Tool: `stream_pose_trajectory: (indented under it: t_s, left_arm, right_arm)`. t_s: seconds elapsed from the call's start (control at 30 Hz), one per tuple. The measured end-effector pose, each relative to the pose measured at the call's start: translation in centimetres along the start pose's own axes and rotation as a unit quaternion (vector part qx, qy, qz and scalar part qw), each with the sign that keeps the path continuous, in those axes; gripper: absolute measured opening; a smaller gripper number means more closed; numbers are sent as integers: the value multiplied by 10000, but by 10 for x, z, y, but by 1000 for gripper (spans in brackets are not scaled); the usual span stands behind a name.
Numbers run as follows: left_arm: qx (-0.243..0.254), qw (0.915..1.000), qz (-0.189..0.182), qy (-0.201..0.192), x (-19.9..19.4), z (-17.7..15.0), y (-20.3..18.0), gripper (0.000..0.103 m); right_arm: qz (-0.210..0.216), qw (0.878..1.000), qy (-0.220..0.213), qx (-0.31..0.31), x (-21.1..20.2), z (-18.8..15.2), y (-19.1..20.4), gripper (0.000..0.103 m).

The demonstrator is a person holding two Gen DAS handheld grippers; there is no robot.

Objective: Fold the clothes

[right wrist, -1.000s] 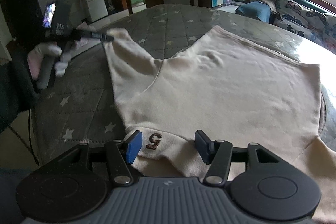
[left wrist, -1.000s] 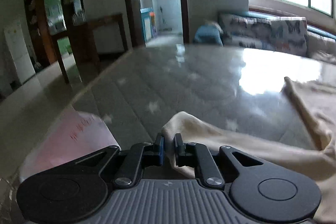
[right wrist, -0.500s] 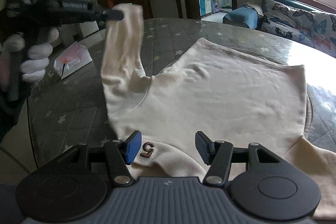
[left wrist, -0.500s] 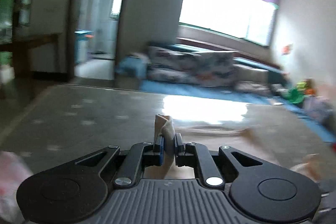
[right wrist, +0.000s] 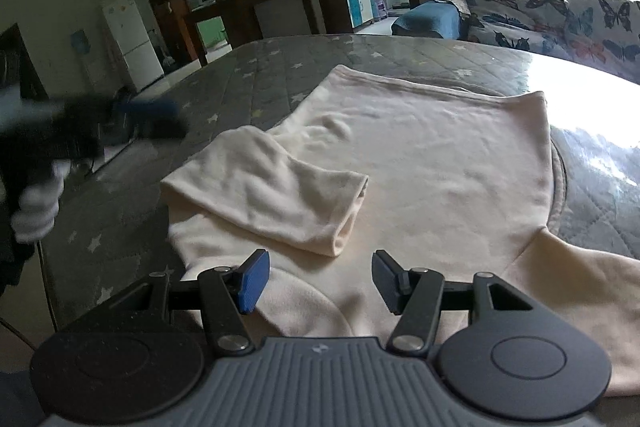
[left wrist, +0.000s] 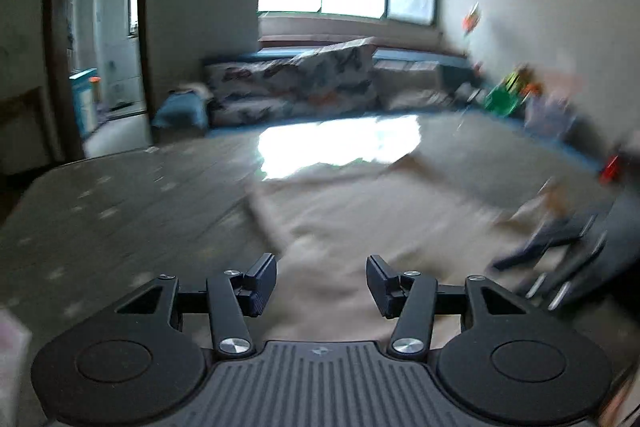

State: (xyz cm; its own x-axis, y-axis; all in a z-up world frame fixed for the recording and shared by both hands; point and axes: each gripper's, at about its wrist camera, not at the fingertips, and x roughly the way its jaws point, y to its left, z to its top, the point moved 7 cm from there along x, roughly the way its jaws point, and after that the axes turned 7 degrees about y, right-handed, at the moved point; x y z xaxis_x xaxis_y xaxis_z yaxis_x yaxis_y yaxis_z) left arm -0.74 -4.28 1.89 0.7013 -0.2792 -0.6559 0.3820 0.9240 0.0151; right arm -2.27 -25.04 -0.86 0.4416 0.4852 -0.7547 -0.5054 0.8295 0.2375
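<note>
A cream sweatshirt [right wrist: 420,155] lies spread on the grey star-patterned table [right wrist: 280,67]. Its left sleeve [right wrist: 272,187] is folded across the body, cuff opening toward me. My right gripper [right wrist: 320,281] hovers open over the neck end with nothing between its fingers. In the right wrist view my left gripper [right wrist: 160,119] is blurred at the far left, held by a white-gloved hand [right wrist: 36,215]. In the left wrist view the left gripper [left wrist: 322,285] is open above the blurred cream cloth [left wrist: 360,211], holding nothing.
The table edge runs along the left [right wrist: 52,267]. A butterfly-print sofa [right wrist: 560,23] and a blue stool [right wrist: 428,19] stand beyond the far side. A white fridge [right wrist: 128,39] and dark wooden cabinet [right wrist: 240,7] are at the back left.
The left gripper carried the sleeve up and over onto the sweatshirt's body, then opened and let it go. It is now pulling away left. The right gripper stayed open.
</note>
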Motion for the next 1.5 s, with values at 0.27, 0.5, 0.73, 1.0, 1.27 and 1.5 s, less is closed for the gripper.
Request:
stream_pose_trajectory:
  t_s: [0.27,0.5,0.73,1.0,1.27,1.5]
  left_arm:
    - [121,9989,287,337,14,-44,18,53]
    - [215,9989,230,338,16,-45,12,53]
    - [26,9984,373,427,25,-49,18,43]
    - [49,9984,485,269,17,-49,14,20]
    - [528,9965,539,353,15,-60,1,23]
    - [376,9979,118,507,3,-53,15,24]
  right_arm:
    - [-53,9993,148,331,30,18,-5,36]
    - [-437,9989,-53,-175,18,39,13,7]
    - [-510,9899,-1036,-824,-38,104,46,7]
    - [-744,9785,-1442,-1273,-66,111,61,7]
    - [-1025,9932,-236,-493,-31,32,1,14]
    - [-1004,9948,-85,-159,-17,12,-16,18]
